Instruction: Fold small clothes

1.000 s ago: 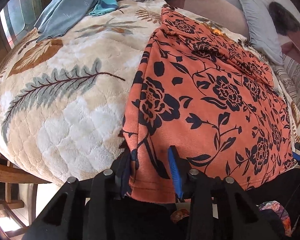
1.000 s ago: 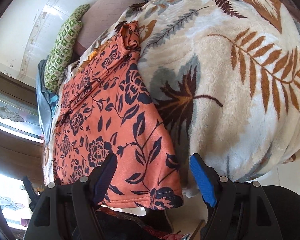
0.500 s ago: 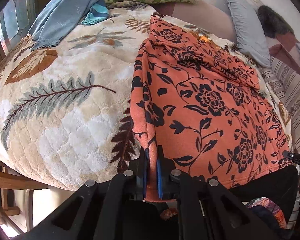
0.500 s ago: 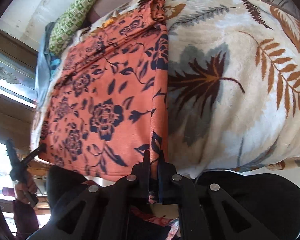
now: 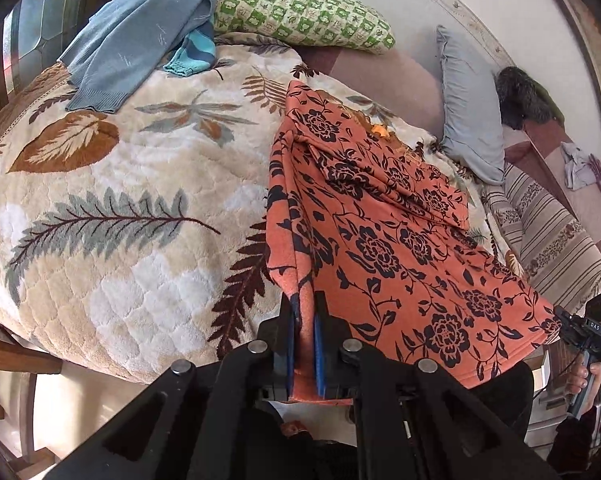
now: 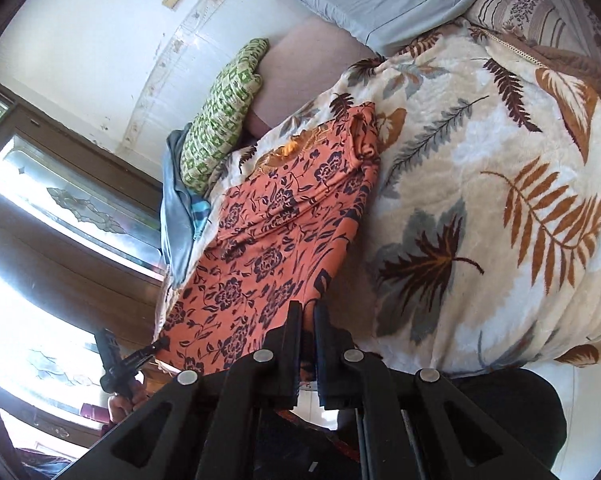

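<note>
- Blanket (image 5: 112,208) covers the bed; I see leaf print all over it.
- Orange garment (image 5: 384,240) lies on the blanket, near hem raised off it between my two grippers.
- Blue top (image 5: 132,44) bunched at the far corner.
- Left gripper (image 5: 304,320) clenched on one hem corner.
- Right gripper (image 6: 308,320) clamped on the other.

Only legible txt: white letters "DAS" on the right gripper (image 5: 593,330), at the orange floral garment's (image 5: 400,240) far corner. Nothing else readable.
</note>
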`<state>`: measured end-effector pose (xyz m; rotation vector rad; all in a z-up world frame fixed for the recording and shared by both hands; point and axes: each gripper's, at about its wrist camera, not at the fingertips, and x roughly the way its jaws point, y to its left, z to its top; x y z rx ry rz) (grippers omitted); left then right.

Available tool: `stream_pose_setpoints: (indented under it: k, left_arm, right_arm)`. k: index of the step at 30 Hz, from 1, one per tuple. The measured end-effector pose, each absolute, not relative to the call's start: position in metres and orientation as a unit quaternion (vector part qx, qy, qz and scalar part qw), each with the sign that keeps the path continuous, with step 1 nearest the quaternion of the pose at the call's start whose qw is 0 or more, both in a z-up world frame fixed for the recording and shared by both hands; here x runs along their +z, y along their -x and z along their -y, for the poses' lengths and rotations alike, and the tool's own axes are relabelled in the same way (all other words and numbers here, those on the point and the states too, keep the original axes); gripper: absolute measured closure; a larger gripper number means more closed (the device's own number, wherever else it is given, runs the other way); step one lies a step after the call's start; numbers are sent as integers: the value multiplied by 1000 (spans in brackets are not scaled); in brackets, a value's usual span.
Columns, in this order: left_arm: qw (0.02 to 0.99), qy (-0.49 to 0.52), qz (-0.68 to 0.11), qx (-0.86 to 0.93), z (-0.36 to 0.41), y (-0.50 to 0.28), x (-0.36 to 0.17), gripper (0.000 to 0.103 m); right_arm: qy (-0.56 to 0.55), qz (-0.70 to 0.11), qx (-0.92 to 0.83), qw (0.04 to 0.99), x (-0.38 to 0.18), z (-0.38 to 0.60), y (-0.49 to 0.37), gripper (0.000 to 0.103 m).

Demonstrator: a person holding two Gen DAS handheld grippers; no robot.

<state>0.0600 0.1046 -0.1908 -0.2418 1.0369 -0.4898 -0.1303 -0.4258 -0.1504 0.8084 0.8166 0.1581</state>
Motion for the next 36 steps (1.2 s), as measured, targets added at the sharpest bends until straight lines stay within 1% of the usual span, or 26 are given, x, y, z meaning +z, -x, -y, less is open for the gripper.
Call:
stream_pose_setpoints:
  k: [3,7,8,10,11,14,18,20,21,22,23,24,26,29,31,32,35,36]
  left_arm:
    - [833,111,-487,-236,-98,-80,-179,95]
    - [833,113,-484,-243,-87,-120,-163,95]
    - [834,109,-485,-239,-84,-128,-161,95]
    - [836,109,-482,-240,-82,-137,-158,95]
    - [835,109,-481,-242,-81,-137,-159,95]
    - [837,98,-481,-240,-83,-126,-167,95]
    - [830,120,-490,-236,-98,-105,-181,95]
    - [828,127,-494,-233,-105,-96,-184,95]
    - [827,129,-495,-232,-107,-92,-185,95]
    - [827,131,-495,-232,-109,-89,-185,95]
    - [827,132,-495,-231,-110,-86,-185,95]
    - [828,133,-493,-230,-111,-83,-185,95]
    - [830,138,-489,-231,-112,-77,-182,95]
    - [835,136,-479,-235,-110,-69,-173,95]
    - [837,136,-474,-238,-108,-66,-168,95]
    - [838,136,-472,-239,-108,-65,-166,95]
    - [839,136,-469,-240,-108,-64,-161,95]
    - [840,136,-468,-240,-109,-64,-160,95]
  right_arm:
    - [-394,-374,95,835,-143,426,118,100]
    - [-399,-349,111,841,-121,436,82,100]
    - [-385,-355,105,845,-116,438,70,100]
    - [-324,-405,57,853,-116,436,43,99]
    - [-308,-427,42,849,-123,435,33,95]
    - [-310,-486,39,816,-156,430,23,95]
    - [-277,-531,-4,801,-207,416,51,94]
    - [-281,-544,-14,790,-231,413,69,93]
    - [-287,-546,-21,787,-241,412,79,91]
    - [-288,-545,-28,787,-247,411,86,88]
    - [-292,-543,-32,787,-253,410,92,77]
    - [-307,-539,-33,783,-260,411,97,57]
    - [-355,-526,-35,772,-272,416,105,26]
    - [-384,-510,-23,770,-278,412,109,26]
    - [-382,-526,-25,759,-287,405,109,31]
    - [-379,-535,-25,755,-292,400,107,41]
    - [-368,-562,-9,741,-303,384,100,83]
    - [-361,-565,-8,742,-303,378,101,90]
